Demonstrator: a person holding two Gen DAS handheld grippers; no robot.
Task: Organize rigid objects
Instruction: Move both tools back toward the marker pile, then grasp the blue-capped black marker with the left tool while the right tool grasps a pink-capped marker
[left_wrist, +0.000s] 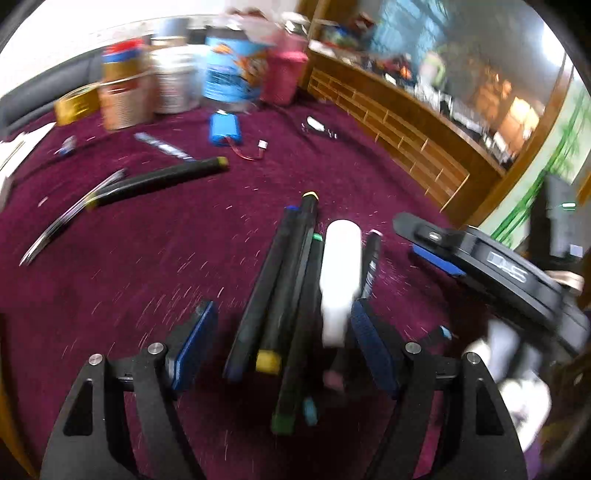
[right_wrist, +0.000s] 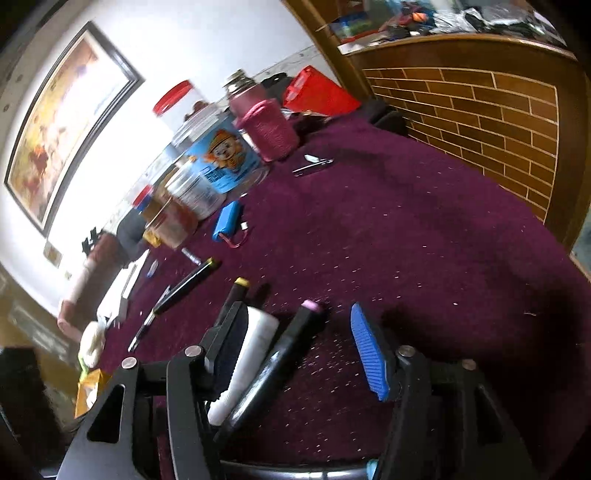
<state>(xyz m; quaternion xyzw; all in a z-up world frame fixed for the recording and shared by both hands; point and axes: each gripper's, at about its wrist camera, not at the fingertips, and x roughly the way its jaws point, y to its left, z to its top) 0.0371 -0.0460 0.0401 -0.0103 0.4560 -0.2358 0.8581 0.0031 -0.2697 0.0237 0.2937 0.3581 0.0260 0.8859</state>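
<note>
Several black markers (left_wrist: 280, 295) with coloured end caps lie side by side on the purple tablecloth (left_wrist: 147, 280), with a white tube (left_wrist: 338, 284) and a pink-capped marker (left_wrist: 371, 266) beside them. My left gripper (left_wrist: 282, 347) is open, its blue pads either side of the row, above it. My right gripper (right_wrist: 299, 350) is open over the white tube (right_wrist: 247, 362) and the pink-capped marker (right_wrist: 280, 358); it also shows in the left wrist view (left_wrist: 436, 251). Another black marker (left_wrist: 159, 181) (right_wrist: 188, 282) and a pen (left_wrist: 70, 218) lie apart to the left.
Jars and tins (left_wrist: 177, 81) stand at the back of the table, among them a blue-labelled jar (right_wrist: 218, 162) and a pink knitted holder (right_wrist: 269, 129). A blue battery pack (left_wrist: 225, 127) and nail clippers (right_wrist: 314, 164) lie on the cloth. A wooden brick-pattern counter (right_wrist: 480, 107) runs along the right.
</note>
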